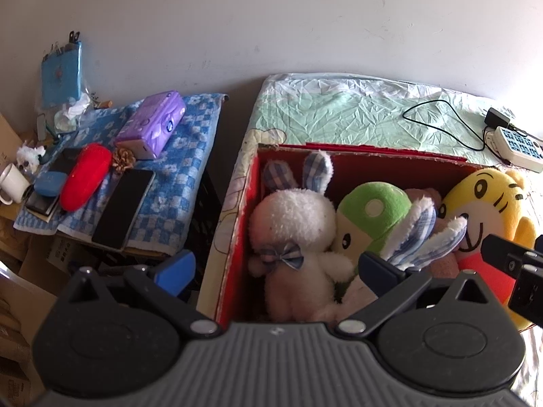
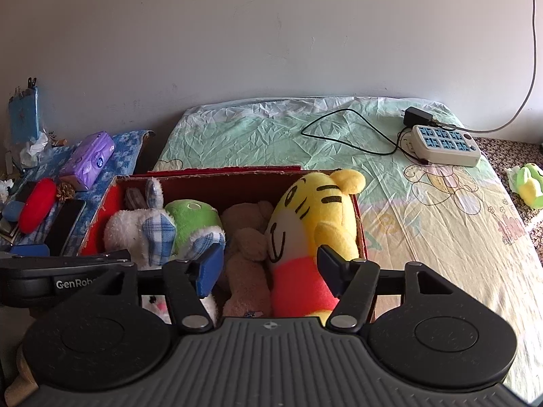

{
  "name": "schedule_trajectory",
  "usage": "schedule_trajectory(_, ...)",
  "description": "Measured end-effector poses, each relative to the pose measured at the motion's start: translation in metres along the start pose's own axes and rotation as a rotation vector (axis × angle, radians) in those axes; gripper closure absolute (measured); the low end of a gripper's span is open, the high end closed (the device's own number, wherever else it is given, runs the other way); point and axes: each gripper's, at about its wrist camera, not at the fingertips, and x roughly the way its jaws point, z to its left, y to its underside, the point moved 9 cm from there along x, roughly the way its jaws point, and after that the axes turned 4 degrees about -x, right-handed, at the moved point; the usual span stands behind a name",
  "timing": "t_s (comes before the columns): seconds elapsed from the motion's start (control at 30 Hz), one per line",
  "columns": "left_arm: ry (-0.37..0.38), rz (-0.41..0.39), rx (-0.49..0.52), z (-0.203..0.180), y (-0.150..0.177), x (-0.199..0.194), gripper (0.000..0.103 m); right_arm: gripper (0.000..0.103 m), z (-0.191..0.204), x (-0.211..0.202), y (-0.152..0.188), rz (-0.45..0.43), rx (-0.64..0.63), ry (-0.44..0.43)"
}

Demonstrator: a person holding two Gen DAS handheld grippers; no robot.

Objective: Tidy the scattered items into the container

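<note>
Bedroom: bed (image 2: 305,129), bedside clutter

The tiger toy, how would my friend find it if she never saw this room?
Look at the bed with the pale green sheet, then at the red box standing on it, full of soft toys. The tiger toy leans at the box's right end, beside a brown plush. It is the only yellow one, with black stripes and a red shirt.

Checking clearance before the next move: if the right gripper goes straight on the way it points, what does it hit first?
Most likely the yellow tiger plush in the red box: it lies between the open jaws of the right gripper, with the brown plush beside it. Depth is uncertain.
</note>
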Motion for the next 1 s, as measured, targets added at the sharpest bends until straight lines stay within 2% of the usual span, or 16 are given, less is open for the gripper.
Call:
schedule_trajectory(0.03, -0.002, 0.000, 0.001, 0.0006, -0.0001, 0.0001, 0.001, 0.027, 0.0002, -0.0005, -0.0009, -0.007, 0.001, 0.000)
schedule_trajectory(0.17, -0.017, -0.006, 0.006, 0.0016, 0.0007, 0.0012, 0.001, 0.021, 0.0018, 0.0000, -0.0023, -0.014, -0.009, 0.016)
schedule_trajectory(0.47, -0.006, 0.007, -0.007, -0.0014, 0.0063, 0.0045, 0.001, 0.023, 0.0029, 0.0029, -0.0010, -0.010, 0.009, -0.002)
schedule_trajectory(0.6, -0.006, 0.003, -0.008, -0.0006, 0.0043, 0.0024, 0.001, 0.027, 0.0056, 0.0024, -0.0008, -0.011, -0.005, -0.007)
schedule_trajectory(1.0, 0.003, -0.010, -0.004, -0.0017, 0.0052, -0.0043, 0.001, 0.027, 0.0068, 0.0010, 0.0007, -0.012, -0.015, -0.001)
